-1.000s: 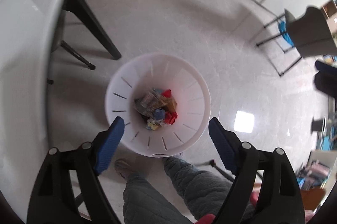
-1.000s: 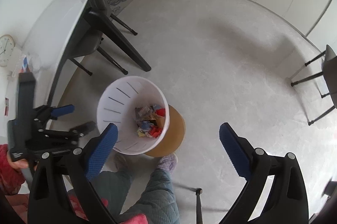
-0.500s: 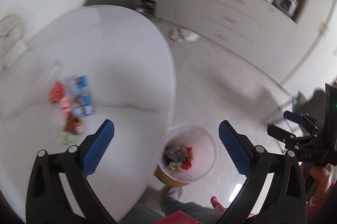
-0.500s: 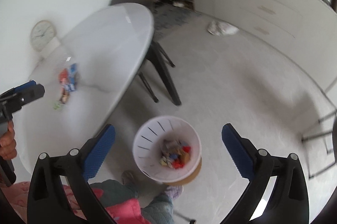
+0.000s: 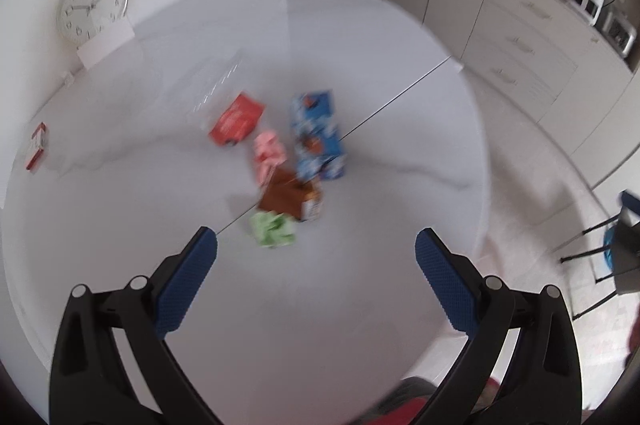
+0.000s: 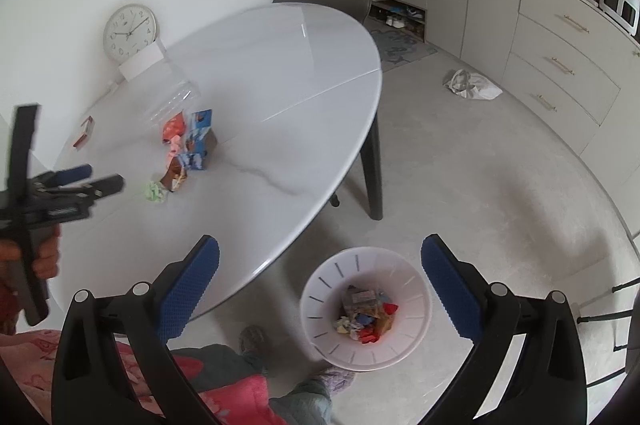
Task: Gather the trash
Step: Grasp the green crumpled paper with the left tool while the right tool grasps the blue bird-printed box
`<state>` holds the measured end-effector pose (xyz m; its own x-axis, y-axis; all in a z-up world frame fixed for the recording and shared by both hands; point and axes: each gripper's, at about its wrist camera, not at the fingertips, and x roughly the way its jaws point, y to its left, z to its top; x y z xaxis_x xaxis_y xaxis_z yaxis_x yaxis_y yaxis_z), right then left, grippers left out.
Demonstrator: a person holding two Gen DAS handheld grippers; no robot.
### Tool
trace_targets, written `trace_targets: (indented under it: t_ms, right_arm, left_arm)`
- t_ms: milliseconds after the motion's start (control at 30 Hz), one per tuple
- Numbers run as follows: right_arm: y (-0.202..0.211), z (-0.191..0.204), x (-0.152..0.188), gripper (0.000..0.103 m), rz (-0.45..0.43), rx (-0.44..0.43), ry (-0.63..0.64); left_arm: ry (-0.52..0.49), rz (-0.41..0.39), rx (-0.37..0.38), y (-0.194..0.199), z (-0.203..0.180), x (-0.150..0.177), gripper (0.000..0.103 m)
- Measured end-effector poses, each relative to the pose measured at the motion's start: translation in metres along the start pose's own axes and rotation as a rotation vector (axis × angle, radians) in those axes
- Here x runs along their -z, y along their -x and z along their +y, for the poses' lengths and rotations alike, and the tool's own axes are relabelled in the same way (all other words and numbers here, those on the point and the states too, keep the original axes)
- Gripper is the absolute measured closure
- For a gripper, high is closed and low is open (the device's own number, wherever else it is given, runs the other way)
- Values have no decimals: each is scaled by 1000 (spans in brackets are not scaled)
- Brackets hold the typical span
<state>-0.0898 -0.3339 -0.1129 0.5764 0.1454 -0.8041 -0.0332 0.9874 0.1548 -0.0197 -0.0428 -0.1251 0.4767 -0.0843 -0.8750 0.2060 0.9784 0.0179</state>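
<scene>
On the white table (image 5: pixel 120 225), mid-surface, sat the trash cluster: green wad (image 5: pixel 273 229) nearest, brown carton (image 5: pixel 290 199) just behind and touching it, pink wad (image 5: pixel 269 155) farther, blue box (image 5: pixel 318 137) to its right, red packet (image 5: pixel 237 120) far left of the group. Left gripper (image 5: pixel 316 245) hovered over the near table, fingers spread wide, nothing between them, green wad just beyond the tips. Left view was motion-blurred. Right gripper (image 6: pixel 320 253) was also spread and empty, hanging past the table's near edge above the floor. White bin (image 6: pixel 366 309) stood on the floor below it, right of the table, holding crumpled wrappers. Small red box (image 5: pixel 37 146) lay far left on the table; clock (image 5: pixel 92 9) leaned against the wall behind.
</scene>
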Motion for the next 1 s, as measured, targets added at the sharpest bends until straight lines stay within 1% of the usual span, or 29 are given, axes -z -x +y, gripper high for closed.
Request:
trace_targets:
  t_ms: [100,200,267,300,367,400,433,467,500,533,600,700,800,900,1000]
  right_arm:
    - [-6,16,1,3,17,4,-22]
    - [-11,34,3,3,37,5,-49]
    - [-15,46,4,3,50,12,-56]
    - [-16,53,4,3,57,19,-58]
    - [-18,61,5,3,64,27,-58]
    - [-19,66,5,3,66,32,-57]
    - [-20,71,5,3,68,38,-57]
    - [-20,75,4,3,68,42,-57]
    - [-21,78,4,3,68,43,-58]
    - [-22,82,3,3,69,42,-59]
    - [-26,89,0,3,76,33,-61]
    - [-32,97,-4,3,88,17,-44]
    - [-45,109,-15,3,102,-17,-7]
    - [-67,123,-35,3,111,-63,27]
    - [-101,141,-62,3,118,-98,59]
  left_arm:
    - [5,62,-5,-32,22,4,8]
    - [-10,86,-5,-60,35,5,10]
    - [-30,97,0,-72,39,5,16]
    - [-39,106,3,-78,40,4,20]
    - [-54,125,20,-91,43,4,24]
    - [-62,131,29,-96,44,4,29]
    - [-67,135,34,-99,45,4,37]
    - [-75,143,40,-103,45,4,40]
    - [-76,147,51,-105,45,4,46]
    - [-75,147,62,-107,46,4,54]
    - [-69,148,81,-109,49,4,63]
    - [-49,139,101,-107,54,4,66]
    - [-25,129,112,-99,61,5,67]
    - [13,111,117,-78,72,10,67]
    - [45,92,120,-55,79,12,67]
